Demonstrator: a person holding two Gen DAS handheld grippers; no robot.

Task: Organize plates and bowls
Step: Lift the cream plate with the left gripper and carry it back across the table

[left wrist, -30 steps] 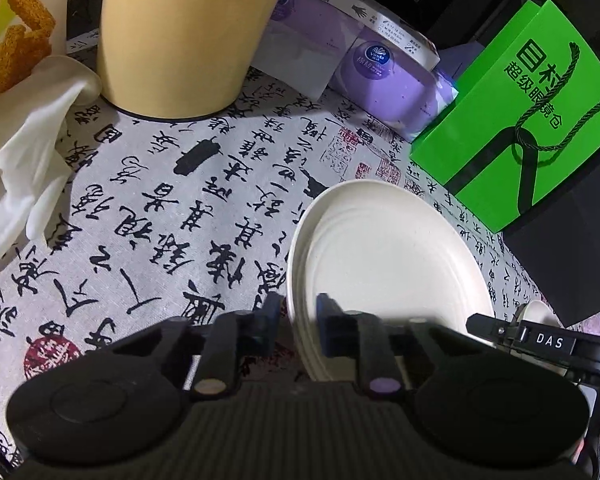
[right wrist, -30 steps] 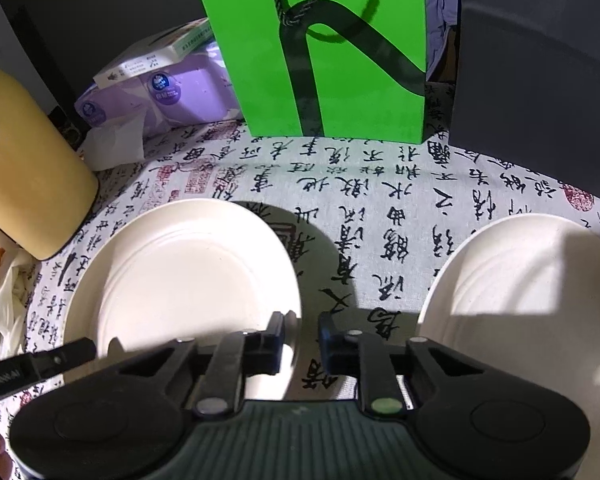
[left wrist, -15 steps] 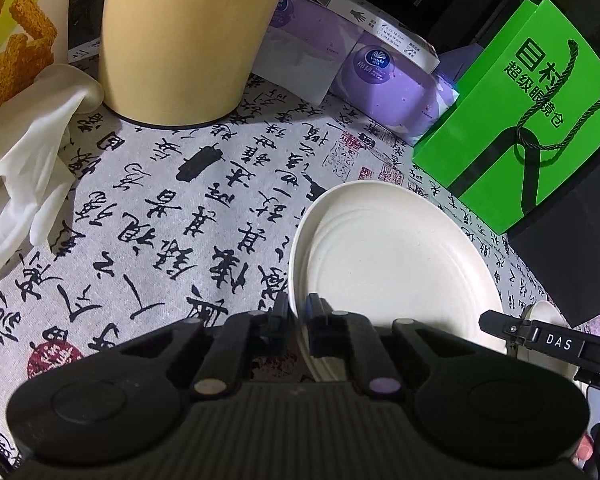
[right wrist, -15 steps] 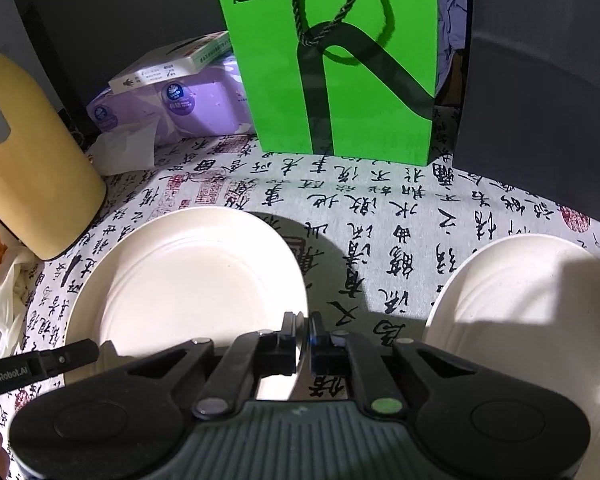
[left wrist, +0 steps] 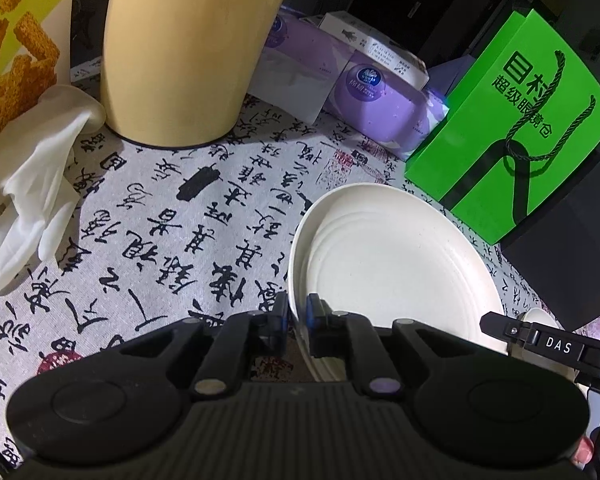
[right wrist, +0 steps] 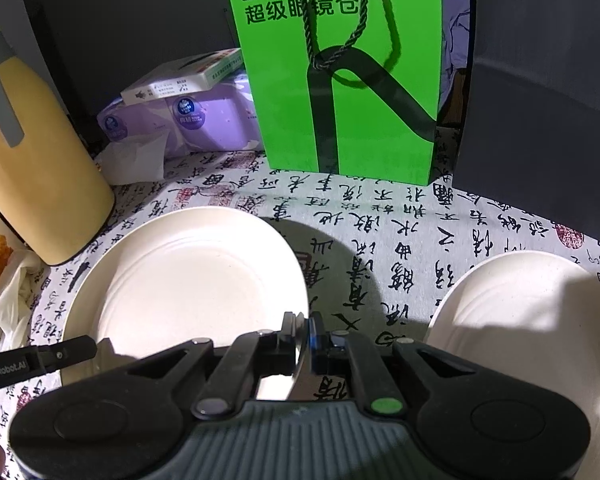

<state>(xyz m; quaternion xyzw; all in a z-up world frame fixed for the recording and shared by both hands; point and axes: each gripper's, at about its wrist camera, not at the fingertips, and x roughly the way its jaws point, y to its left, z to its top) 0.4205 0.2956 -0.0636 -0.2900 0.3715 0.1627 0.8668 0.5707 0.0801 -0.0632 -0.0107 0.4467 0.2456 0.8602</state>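
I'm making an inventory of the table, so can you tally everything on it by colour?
White: 4, two plates, glove, small box
Purple: 1, tissue pack
Green: 1, bag
Yellow: 2, jug, snack pack
Total: 8

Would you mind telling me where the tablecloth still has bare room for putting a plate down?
Bare cloth lies between the white glove, yellow jug and held plate, and between both plates before the green bag. The back edge is crowded.

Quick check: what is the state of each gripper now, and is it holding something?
Left gripper: closed on the left rim of the cream plate.
Right gripper: closed on the right rim of the same plate.
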